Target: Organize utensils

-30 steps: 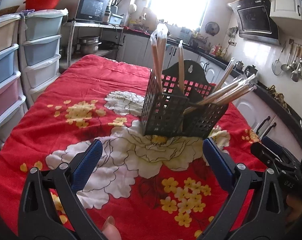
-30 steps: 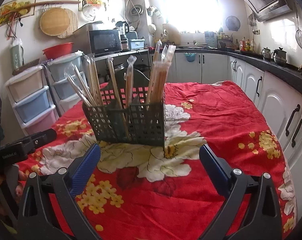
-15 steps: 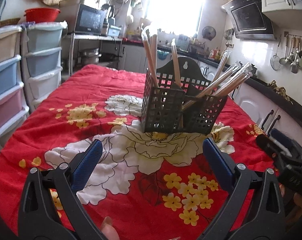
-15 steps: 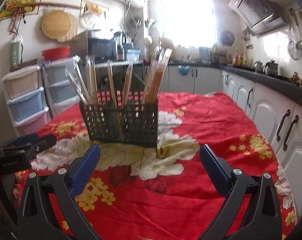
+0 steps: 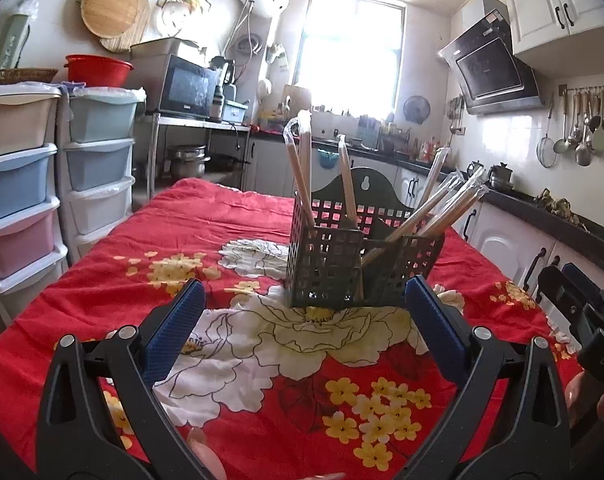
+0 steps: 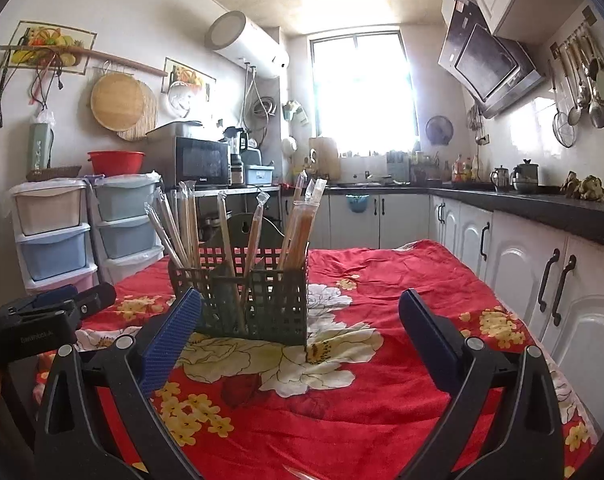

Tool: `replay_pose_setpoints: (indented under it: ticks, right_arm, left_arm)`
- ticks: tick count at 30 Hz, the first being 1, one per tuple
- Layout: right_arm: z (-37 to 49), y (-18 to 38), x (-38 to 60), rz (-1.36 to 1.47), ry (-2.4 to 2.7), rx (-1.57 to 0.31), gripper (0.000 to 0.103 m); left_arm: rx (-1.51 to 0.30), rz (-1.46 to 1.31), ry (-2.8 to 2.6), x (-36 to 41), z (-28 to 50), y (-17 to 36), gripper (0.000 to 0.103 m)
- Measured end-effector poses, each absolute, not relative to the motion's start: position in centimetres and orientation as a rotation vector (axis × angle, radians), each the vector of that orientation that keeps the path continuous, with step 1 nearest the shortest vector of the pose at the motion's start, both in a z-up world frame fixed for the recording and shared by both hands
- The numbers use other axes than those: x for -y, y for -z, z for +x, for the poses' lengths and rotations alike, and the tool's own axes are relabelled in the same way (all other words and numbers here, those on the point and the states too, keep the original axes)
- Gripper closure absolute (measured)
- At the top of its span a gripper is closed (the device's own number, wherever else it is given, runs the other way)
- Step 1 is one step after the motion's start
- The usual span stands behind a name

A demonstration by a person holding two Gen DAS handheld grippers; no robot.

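Dark green perforated plastic utensil caddy (image 5: 362, 264) standing upright on red floral tablecloth (image 5: 230, 224), over the large white flower print, near table centre; arched back panel with a keyhole hanging slot rising above the rim. Interior split into compartments by a divider. Loaded with long, thin chopstick pairs in clear plastic sleeves (image 5: 442, 212), wood-coloured, sleeve tops crimped and poking well above the rim. From left wrist view: a few near-upright sticks in the left compartment, a larger bundle in the right compartment leaning out to the right. From right wrist view: same caddy (image 6: 258, 300) seen from another side, pale sleeved chopsticks (image 6: 174, 228) fanned leftward at one end, an orange-tinted sleeved bundle (image 6: 302, 224) leaning at the other, single sticks between. No loose sticks seen on the cloth. Left gripper (image 5: 302, 320), black frame with blue ribbed pads, fingers spread wide apart, nothing between them, held short of the caddy and not touching it. Right gripper (image 6: 300, 326), same build, fingers likewise wide apart and holding nothing, caddy just beyond the left pad and not touched. Each gripper visible at the edge of the other's view. Pastel plastic drawer towers (image 5: 58, 176) along the wall left of the table.
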State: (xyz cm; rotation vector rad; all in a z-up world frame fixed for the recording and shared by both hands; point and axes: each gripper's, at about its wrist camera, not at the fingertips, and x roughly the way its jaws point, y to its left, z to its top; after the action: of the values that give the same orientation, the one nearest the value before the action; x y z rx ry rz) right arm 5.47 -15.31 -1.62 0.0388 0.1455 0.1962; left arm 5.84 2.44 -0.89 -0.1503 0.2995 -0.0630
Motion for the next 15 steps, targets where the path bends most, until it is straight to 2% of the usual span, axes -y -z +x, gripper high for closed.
replay_pose_setpoints:
  ticks: [15]
  right_arm:
    - [5.59, 1.94, 15.38, 0.046, -0.185, -0.158, 0.006]
  left_arm:
    - [-0.281, -0.14, 0.065, -2.13, 5.68, 1.15, 0.011]
